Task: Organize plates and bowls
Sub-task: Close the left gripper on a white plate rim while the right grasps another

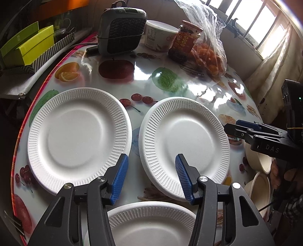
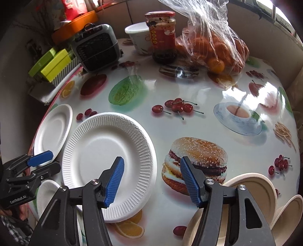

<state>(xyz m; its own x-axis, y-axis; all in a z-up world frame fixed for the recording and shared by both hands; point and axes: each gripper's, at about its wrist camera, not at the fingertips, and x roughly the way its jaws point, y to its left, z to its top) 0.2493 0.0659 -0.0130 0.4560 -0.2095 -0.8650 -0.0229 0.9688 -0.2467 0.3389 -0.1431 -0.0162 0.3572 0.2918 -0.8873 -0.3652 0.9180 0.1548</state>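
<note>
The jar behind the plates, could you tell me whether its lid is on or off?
On: the jar stands upright with its red lid seated on top.

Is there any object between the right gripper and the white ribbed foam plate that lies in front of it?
Nothing visible is in the way. The right gripper hangs open above the white ribbed foam plate and the bare fruit-printed tablecloth. The beige bowls lie off to its right.

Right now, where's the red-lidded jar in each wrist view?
Left wrist: red-lidded jar top, right of centre, between the white cup and the bag of oranges.
Right wrist: jar top centre, same neighbours.
Shared landmark: grey fan heater, left of the cup.
</note>
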